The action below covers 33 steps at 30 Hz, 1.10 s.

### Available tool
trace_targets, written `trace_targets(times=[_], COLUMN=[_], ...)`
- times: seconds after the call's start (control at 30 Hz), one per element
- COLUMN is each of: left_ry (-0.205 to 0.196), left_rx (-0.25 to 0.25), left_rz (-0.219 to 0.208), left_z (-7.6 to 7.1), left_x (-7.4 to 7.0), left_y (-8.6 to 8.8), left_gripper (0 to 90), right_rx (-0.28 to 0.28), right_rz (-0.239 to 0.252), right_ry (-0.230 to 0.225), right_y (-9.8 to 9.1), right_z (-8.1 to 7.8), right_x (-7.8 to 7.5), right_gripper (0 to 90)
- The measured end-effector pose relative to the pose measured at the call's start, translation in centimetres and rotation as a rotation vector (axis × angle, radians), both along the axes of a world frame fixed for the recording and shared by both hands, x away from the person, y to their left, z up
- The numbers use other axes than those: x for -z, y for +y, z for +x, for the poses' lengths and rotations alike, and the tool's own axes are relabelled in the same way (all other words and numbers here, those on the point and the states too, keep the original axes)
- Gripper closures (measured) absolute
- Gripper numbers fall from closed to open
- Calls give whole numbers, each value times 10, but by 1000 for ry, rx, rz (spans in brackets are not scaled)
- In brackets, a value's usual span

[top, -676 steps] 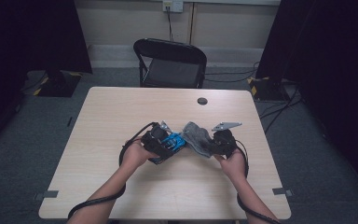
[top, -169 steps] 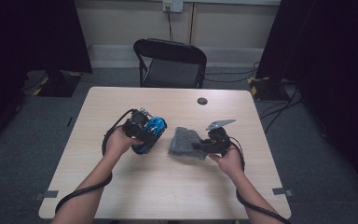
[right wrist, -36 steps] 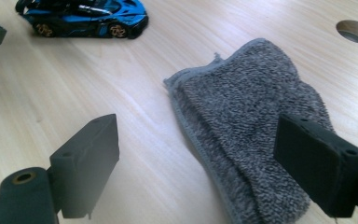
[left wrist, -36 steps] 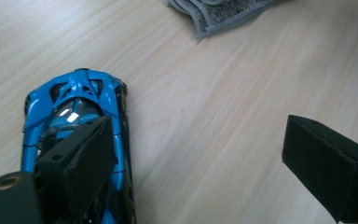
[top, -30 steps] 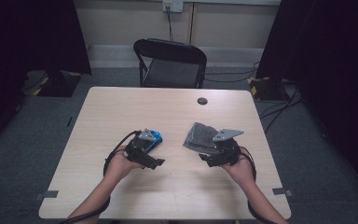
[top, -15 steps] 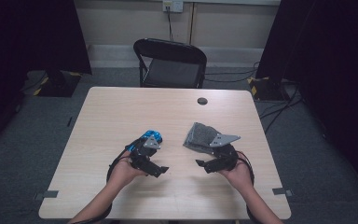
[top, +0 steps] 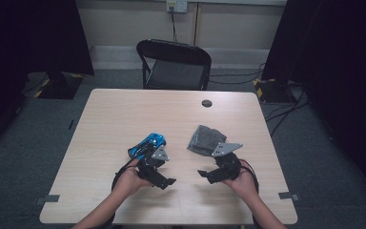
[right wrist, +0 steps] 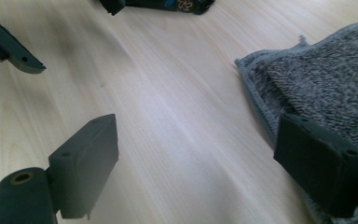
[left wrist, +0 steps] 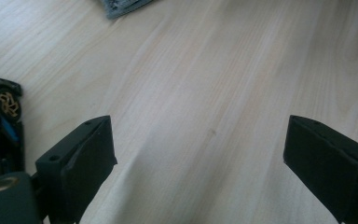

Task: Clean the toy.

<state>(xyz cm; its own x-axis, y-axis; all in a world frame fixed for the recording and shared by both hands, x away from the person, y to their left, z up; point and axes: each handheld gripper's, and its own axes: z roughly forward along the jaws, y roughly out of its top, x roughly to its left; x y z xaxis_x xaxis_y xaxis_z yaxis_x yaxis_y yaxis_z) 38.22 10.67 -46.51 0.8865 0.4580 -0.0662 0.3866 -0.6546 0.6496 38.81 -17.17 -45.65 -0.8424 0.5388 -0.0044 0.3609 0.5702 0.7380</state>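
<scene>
Bare table (top: 124, 114) from 9 to 3 o'clock. One blue toy car (top: 146, 145), one grey cloth (top: 205, 140). Left gripper (top: 167, 182) and right gripper (top: 204, 174): jaws spread, empty.

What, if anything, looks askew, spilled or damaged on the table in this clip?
Nothing stands out. The blue toy car sits on its wheels and the folded grey cloth lies flat on the table. Both the left gripper and right gripper are open and empty.

No readable text, no labels, no brand marks, no numbers, no signs on anything shown
</scene>
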Motion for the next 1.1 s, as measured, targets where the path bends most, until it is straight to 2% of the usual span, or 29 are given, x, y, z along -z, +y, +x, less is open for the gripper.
trace_targets(times=[0.3, 0.4, 0.63, 0.77, 0.83, 0.93, 1.0, 1.1], left_ry=[12, 13, 15, 12, 8, 10, 2, 0], left_rx=[35, 30, 52, 60, 77, 70, 82, 81], left_rz=[12, -5, 7, 5, 24, 9, 28, 16], left_z=[-6, -9, -14, -17, -17, -20, -21, -23], left_x=[5, 7, 9, 12, 13, 17, 19, 22], left_y=[-2, -4, -6, -8, -8, -9, -10, -12], left_gripper=[83, 83, 83, 83, 83, 83, 83, 83], right_rx=[-31, -42, -63, -69, -70, -74, -78, -83], right_rz=[-8, -17, -20, -20, -23, -20, -25, -33], right_ry=[12, 15, 26, 31, 28, 32, 37, 39], right_y=[5, 7, 11, 12, 12, 12, 13, 14], right_z=[-7, -9, -14, -15, -17, -19, -20, -22], right_x=[5, 9, 14, 17, 19, 22, 26, 31], right_gripper=[132, 132, 132, 132, 133, 133, 133, 132])
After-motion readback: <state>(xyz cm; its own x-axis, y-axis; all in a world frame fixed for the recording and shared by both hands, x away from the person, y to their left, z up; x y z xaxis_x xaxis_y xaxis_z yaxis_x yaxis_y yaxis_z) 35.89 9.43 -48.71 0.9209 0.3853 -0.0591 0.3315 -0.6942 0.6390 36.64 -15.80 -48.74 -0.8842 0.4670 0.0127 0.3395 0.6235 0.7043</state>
